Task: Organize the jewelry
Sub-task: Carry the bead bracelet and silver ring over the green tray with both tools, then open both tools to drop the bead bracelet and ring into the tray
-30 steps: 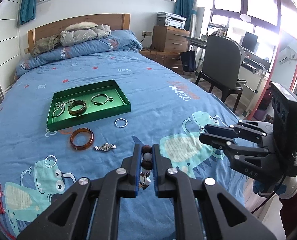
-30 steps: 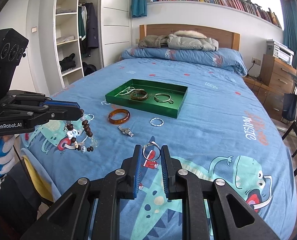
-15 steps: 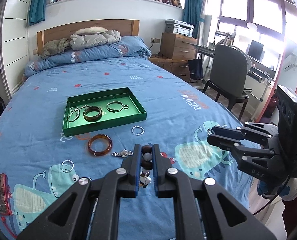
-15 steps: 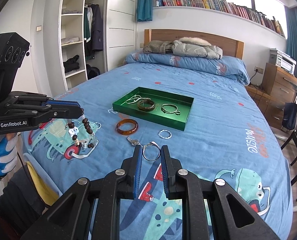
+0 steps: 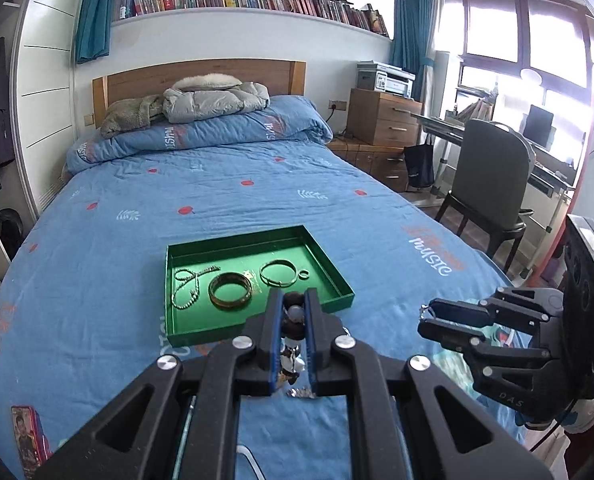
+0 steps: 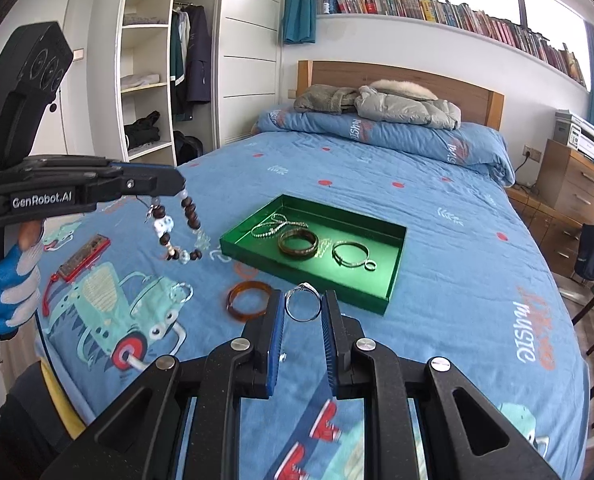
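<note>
Left hand-held gripper (image 5: 293, 320) nearly closed, pinching the bead bracelet (image 6: 177, 228), which dangles above the bed's left edge. Right hand-held gripper (image 6: 303, 316) clamps the ring (image 6: 303, 306) near the tray (image 6: 393, 280). Risks — hanging beads catch the tray wall; thin ring slips or rolls off on release.

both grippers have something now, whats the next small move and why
Probably carry both on over the green tray and lower them before letting go. The left gripper is shut on the beaded bracelet, which dangles above the bedspread short of the tray, and the right gripper pinches the silver ring just before the tray's near wall. Neither piece is over the tray floor yet.
</note>
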{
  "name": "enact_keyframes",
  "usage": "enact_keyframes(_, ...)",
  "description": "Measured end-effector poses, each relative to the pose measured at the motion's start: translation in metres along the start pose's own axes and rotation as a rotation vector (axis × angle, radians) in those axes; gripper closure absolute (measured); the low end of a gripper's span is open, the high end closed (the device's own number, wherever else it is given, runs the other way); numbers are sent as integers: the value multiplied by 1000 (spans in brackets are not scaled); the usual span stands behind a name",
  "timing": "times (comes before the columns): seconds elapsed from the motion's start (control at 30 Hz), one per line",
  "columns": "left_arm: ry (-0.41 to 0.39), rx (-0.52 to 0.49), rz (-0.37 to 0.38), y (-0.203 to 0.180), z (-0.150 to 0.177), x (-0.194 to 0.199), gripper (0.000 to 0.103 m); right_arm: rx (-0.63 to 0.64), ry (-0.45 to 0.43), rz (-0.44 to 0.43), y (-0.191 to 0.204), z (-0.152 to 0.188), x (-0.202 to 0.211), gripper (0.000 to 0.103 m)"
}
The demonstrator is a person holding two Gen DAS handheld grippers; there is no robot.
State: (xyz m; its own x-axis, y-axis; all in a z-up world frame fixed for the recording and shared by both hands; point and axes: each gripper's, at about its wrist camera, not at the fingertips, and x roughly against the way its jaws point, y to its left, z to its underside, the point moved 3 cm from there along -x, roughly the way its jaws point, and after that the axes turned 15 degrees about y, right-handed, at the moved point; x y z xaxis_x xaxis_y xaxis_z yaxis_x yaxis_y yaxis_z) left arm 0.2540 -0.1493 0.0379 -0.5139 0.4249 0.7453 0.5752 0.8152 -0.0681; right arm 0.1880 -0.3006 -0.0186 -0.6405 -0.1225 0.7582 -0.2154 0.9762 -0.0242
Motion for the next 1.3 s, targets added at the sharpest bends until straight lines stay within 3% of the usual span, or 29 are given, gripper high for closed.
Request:
enact_keyframes(0.37, -2, 59, -47, 66, -95, -71, 94, -93, 8, 8, -50, -69, -86, 84)
enact_keyframes(0.57, 29, 86, -75, 86, -123, -121, 94, -149, 64, -19, -75, -84, -143, 84)
enact_keyframes(0.73, 95, 126, -77, 105, -95, -162, 94, -163, 126, -32, -82, -79, -185, 84)
enact_keyframes(0.97, 268, 180, -112, 130, -32, -219, 94, -188, 217, -60, -84, -61, -222, 84)
enact_keyframes(1.3, 337, 219, -131, 137, -9, -253, 93, -191, 328, -27, -81, -51, -246, 84)
